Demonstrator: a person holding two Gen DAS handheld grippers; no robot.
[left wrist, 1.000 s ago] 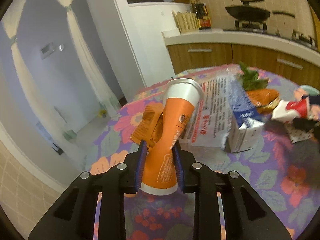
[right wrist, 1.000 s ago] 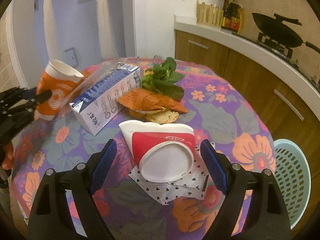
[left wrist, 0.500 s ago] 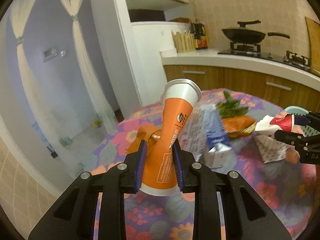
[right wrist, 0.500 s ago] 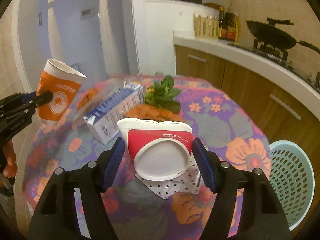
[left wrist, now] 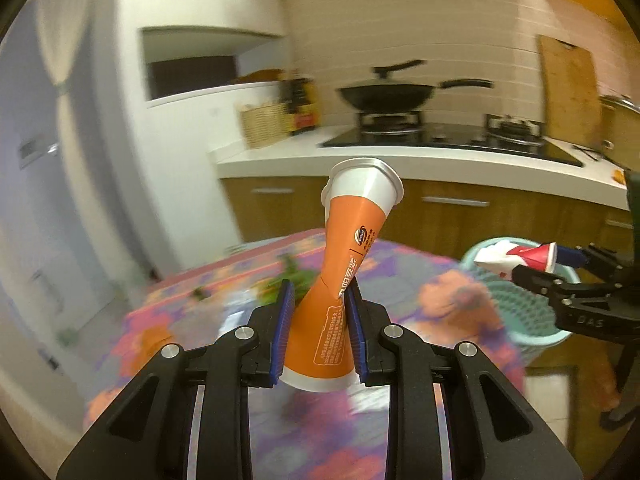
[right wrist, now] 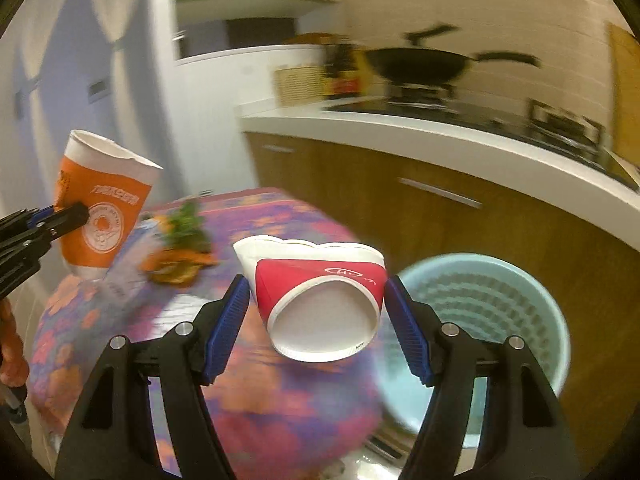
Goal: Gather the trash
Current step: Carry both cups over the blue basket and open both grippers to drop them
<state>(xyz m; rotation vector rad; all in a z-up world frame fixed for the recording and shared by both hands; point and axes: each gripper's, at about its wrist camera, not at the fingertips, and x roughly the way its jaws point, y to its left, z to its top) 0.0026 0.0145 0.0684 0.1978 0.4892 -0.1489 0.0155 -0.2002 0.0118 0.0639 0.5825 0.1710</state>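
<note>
My left gripper (left wrist: 319, 304) is shut on a crushed orange paper cup (left wrist: 344, 272), held high above the floral table (left wrist: 400, 276); the cup also shows in the right wrist view (right wrist: 102, 208). My right gripper (right wrist: 316, 292) is shut on a squashed red-and-white paper cup (right wrist: 320, 296), held above the table edge beside the light-blue trash basket (right wrist: 528, 280). In the left wrist view the red cup (left wrist: 524, 258) hangs over the basket (left wrist: 516, 312).
Green leaves and orange food scraps (right wrist: 180, 240) and a milk carton (right wrist: 124, 276) lie on the table. A kitchen counter (left wrist: 400, 156) with a wok (left wrist: 388, 92) and wooden cabinets (right wrist: 460, 216) stands behind. The basket stands on the floor to the right of the table.
Both grippers have risen and swung right toward the basket with their cups. The right gripper closed on the red cup and lifted it off the napkin.
</note>
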